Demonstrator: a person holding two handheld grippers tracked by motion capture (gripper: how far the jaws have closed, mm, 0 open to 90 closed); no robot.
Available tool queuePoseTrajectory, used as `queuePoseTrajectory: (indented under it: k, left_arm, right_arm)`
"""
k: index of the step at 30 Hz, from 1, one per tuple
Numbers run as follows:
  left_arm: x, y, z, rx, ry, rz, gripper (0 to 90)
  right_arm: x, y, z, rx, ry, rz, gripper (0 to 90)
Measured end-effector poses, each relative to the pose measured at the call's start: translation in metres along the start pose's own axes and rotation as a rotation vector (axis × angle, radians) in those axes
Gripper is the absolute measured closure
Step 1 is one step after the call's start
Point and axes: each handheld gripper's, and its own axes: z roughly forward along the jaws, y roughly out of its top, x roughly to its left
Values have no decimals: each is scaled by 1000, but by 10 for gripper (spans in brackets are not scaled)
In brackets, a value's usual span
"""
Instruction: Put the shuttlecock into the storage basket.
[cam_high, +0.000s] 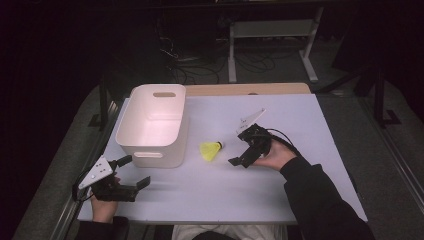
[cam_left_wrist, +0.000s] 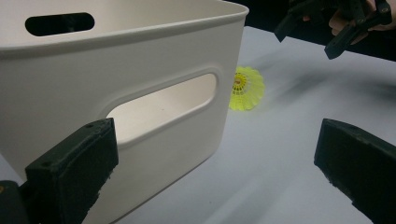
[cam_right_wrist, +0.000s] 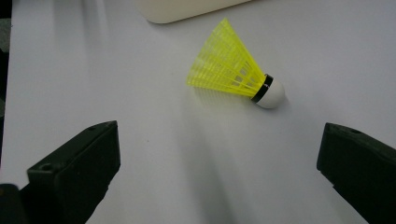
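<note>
A yellow shuttlecock (cam_high: 211, 150) with a white cork tip lies on its side on the white table (cam_high: 280, 195), just right of a white plastic bin (cam_high: 152, 125). My right gripper (cam_high: 238, 147) hovers open just right of the shuttlecock, which lies a little ahead of its jaws (cam_right_wrist: 233, 74). My left gripper (cam_high: 134, 171) rests open at the table's front left corner, by the bin's near handle slot (cam_left_wrist: 161, 107). The shuttlecock (cam_left_wrist: 246, 88) shows past the bin's corner, and the other gripper (cam_left_wrist: 327, 25) appears farther off.
The bin looks empty inside. A wooden strip (cam_high: 247, 89) runs along the table's far edge. Behind the table stand a white metal frame (cam_high: 272, 42) and tangled cables on the dark floor.
</note>
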Motion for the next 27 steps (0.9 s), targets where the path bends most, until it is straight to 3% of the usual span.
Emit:
queuePoseTrajectory:
  k: [7, 27]
  left_arm:
    - [0, 0, 0, -1, -1, 1, 0]
    - [0, 0, 0, -1, -3, 1, 0]
  right_arm:
    - [1, 5, 6, 2, 8, -6, 6]
    - [-14, 5, 18, -13, 48, 6, 184]
